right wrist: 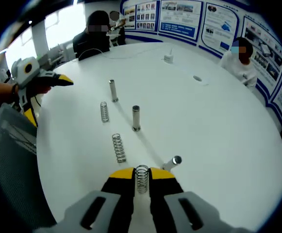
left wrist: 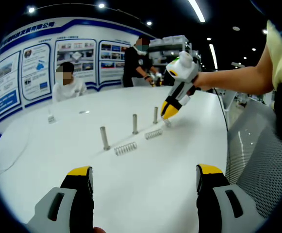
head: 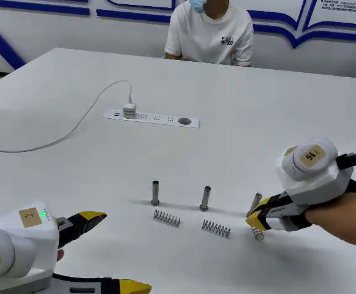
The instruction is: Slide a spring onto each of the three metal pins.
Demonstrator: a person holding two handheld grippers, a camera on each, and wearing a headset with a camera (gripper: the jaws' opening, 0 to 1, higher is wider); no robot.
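The left tool (head: 122, 251) hangs over the near left corner of the counter (head: 239, 92), jaws spread wide and holding nothing. Further right along the near edge, the right tool (head: 255, 222) has its jaws pinched narrow on the gripped spring (right wrist: 141, 175), just beside the right pin (head: 255, 203), which looks tilted. The left spring (head: 166, 218) and the middle spring (head: 216, 229) lie flat in front of the left pin (head: 155, 192) and the middle pin (head: 206, 198). All three pins are bare, so the first threading appears to be in hand. The next move likely calls for raising the gripped spring, lining its open end over the right pin's top, then lowering it. A power strip (head: 151, 117) lies toward the far edge, where a person (head: 209, 30) sits.
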